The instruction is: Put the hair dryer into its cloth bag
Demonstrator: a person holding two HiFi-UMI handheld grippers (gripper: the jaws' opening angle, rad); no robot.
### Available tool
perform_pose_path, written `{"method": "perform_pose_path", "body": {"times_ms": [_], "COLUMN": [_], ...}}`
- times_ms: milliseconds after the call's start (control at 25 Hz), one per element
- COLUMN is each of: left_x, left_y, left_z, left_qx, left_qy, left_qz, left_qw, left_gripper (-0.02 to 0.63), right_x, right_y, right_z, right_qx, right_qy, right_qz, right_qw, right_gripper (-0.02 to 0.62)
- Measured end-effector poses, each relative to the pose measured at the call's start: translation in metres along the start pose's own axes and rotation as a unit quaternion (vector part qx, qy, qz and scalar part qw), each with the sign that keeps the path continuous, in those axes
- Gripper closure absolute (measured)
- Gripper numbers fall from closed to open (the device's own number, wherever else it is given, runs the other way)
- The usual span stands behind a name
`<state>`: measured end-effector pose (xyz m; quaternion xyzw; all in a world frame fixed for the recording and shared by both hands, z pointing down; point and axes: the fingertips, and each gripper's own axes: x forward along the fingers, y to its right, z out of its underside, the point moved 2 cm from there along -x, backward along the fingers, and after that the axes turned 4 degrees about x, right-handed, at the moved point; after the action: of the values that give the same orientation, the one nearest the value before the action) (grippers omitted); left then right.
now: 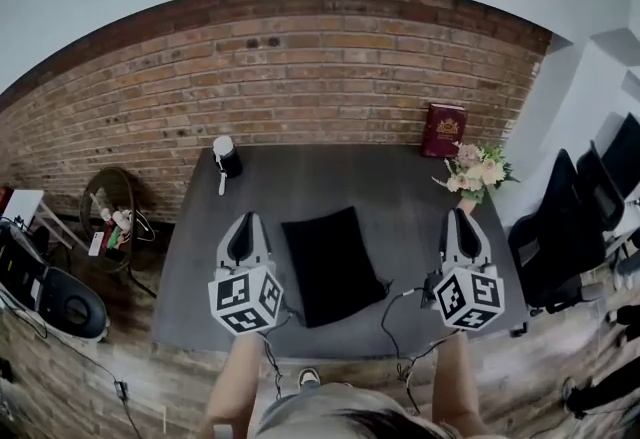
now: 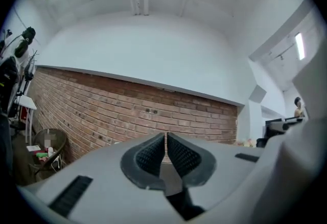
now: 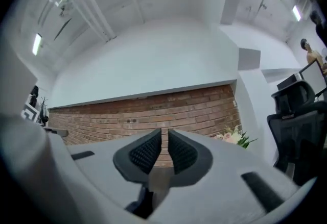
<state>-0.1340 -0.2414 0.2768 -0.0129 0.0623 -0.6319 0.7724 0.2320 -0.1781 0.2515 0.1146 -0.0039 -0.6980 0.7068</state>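
Note:
The black cloth bag (image 1: 332, 265) lies flat in the middle of the grey table (image 1: 400, 197). The hair dryer (image 1: 227, 158), black with a white top, stands at the table's back left near the brick wall. My left gripper (image 1: 243, 219) is raised above the table just left of the bag, and my right gripper (image 1: 462, 217) is raised to the bag's right. Both point level at the wall. The left gripper (image 2: 166, 139) has its pads together on nothing. The right gripper (image 3: 164, 133) shows only a thin slit between its pads, with nothing in it.
A red book (image 1: 443, 130) leans on the brick wall (image 1: 330, 77) at the back right, with a bunch of flowers (image 1: 480, 170) beside it. Black chairs (image 1: 575, 217) stand at the right. A round side table (image 1: 110, 212) with small items is at the left. Cables (image 1: 395, 317) hang over the table's front edge.

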Motion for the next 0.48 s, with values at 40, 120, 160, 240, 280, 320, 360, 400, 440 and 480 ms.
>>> {"method": "perform_pose_path", "body": {"times_ms": [40, 120, 160, 240, 280, 320, 360, 400, 440, 480], "left_x": [0.0, 0.0, 0.0, -0.002, -0.004, -0.005, -0.006, -0.007, -0.007, -0.008], "left_y": [0.002, 0.005, 0.005, 0.005, 0.005, 0.005, 0.005, 0.006, 0.007, 0.008], "left_z": [-0.004, -0.008, -0.008, -0.004, -0.001, 0.004, 0.01, 0.015, 0.019, 0.023], "left_qx": [0.002, 0.005, 0.008, 0.013, 0.017, 0.02, 0.022, 0.023, 0.023, 0.023], "left_qy": [0.003, 0.009, 0.011, 0.015, 0.014, 0.011, 0.005, -0.001, -0.005, -0.009], "left_qz": [0.002, 0.006, 0.006, 0.002, 0.0, 0.0, 0.002, 0.005, 0.008, 0.011], "left_qw": [1.0, 0.9999, 0.9999, 0.9998, 0.9998, 0.9997, 0.9997, 0.9997, 0.9997, 0.9997], "left_gripper": [0.591, 0.594, 0.595, 0.595, 0.595, 0.595, 0.595, 0.595, 0.595, 0.595], "right_x": [-0.002, -0.005, -0.007, -0.009, -0.011, -0.012, -0.014, -0.015, -0.016, -0.016], "right_y": [0.002, 0.005, 0.007, 0.008, 0.008, 0.007, 0.006, 0.005, 0.004, 0.004], "right_z": [-0.005, -0.008, -0.006, 0.0, 0.006, 0.012, 0.018, 0.024, 0.029, 0.033], "right_qx": [-0.004, -0.007, -0.005, 0.002, 0.003, 0.001, -0.002, -0.004, -0.005, -0.005], "right_qy": [0.01, 0.019, 0.019, 0.015, 0.011, 0.005, -0.002, -0.009, -0.016, -0.022], "right_qz": [0.01, 0.023, 0.026, 0.03, 0.031, 0.032, 0.033, 0.034, 0.034, 0.033], "right_qw": [1.0, 1.0, 0.999, 0.999, 0.999, 0.999, 0.999, 0.999, 0.999, 0.999], "right_gripper": [0.564, 0.592, 0.592, 0.594, 0.594, 0.594, 0.594, 0.594, 0.594, 0.594]}}
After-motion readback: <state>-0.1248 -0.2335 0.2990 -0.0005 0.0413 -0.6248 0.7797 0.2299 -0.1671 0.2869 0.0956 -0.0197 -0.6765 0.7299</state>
